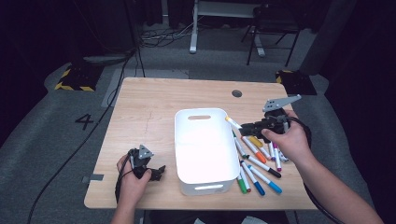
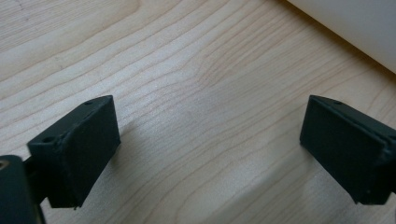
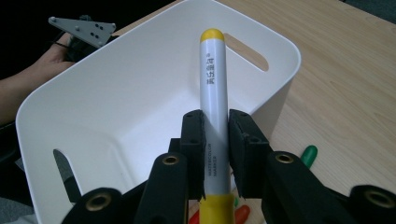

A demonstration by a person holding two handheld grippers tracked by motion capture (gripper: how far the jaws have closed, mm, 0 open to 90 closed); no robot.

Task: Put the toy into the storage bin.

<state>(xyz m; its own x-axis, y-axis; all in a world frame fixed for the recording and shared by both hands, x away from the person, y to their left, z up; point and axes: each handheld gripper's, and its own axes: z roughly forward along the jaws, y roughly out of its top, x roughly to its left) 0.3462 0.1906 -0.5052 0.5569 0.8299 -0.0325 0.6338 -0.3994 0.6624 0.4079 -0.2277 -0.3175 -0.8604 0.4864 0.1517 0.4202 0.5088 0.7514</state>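
Yellow marker [image 3: 214, 116] in right tongs [image 3: 215, 140], barrel partly hidden

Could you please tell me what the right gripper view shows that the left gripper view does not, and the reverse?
Right gripper view alone: the right gripper shut on a yellow-capped marker held above the bin's hollow, the bin's handle slot, a green marker tip on the table, and the other hand's grey plate.

Left gripper view alone: the left gripper with jaws wide apart, nothing between them, just above bare wood.

Both: the wooden table and the white bin.
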